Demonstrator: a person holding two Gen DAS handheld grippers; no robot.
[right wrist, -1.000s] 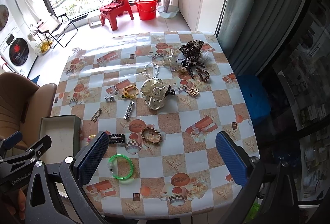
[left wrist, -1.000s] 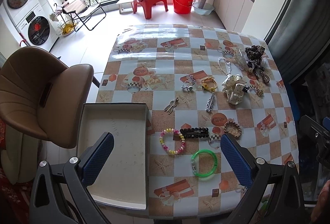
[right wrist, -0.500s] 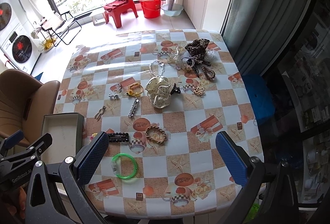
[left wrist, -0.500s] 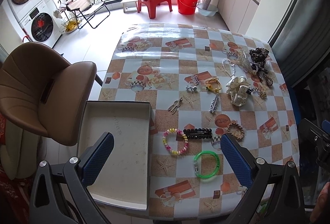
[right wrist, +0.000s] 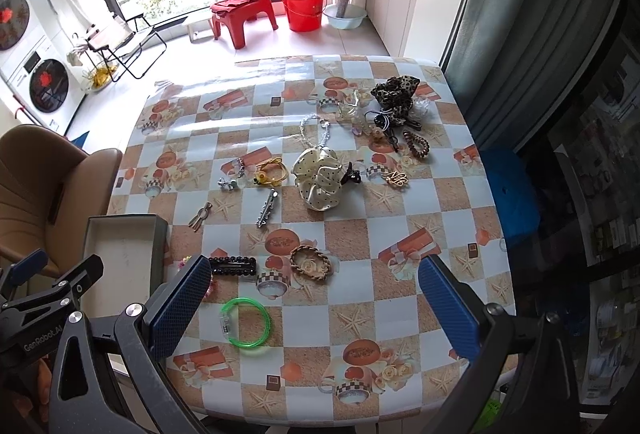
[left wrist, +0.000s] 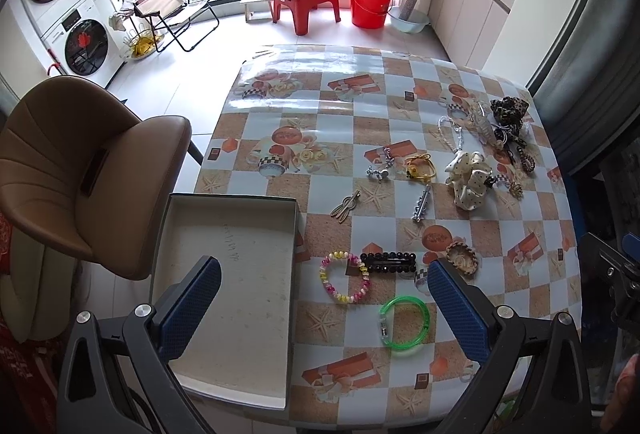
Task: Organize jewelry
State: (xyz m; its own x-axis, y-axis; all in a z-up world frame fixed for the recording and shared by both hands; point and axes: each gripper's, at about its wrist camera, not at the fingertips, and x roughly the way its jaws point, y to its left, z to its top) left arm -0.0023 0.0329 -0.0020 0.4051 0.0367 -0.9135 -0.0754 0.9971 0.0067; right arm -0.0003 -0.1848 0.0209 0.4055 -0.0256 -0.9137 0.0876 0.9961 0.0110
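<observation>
An empty grey box (left wrist: 232, 298) sits at the table's near left edge; it also shows in the right wrist view (right wrist: 120, 254). Jewelry lies scattered on the checked tablecloth: a green bangle (left wrist: 405, 321) (right wrist: 245, 321), a pink and yellow bead bracelet (left wrist: 345, 282), a black hair clip (left wrist: 388, 261) (right wrist: 234, 266), a braided brown ring (left wrist: 462, 255) (right wrist: 310, 263), a cream dotted scrunchie (left wrist: 469, 179) (right wrist: 320, 178). My left gripper (left wrist: 324, 310) is open above the box and bracelets. My right gripper (right wrist: 312, 310) is open above the near table edge. Both are empty.
A leopard scrunchie (right wrist: 394, 96) with several small pieces lies at the far right. A silver clip (right wrist: 267, 213), a yellow band (right wrist: 272, 172) and a bronze clip (left wrist: 345, 207) lie mid-table. A brown chair (left wrist: 80, 170) stands left of the table. A dark curtain (right wrist: 540, 54) hangs on the right.
Both grippers have drawn back and risen slightly, so the table looks a little farther away. Nothing on the table has moved. Both grippers stay open.
</observation>
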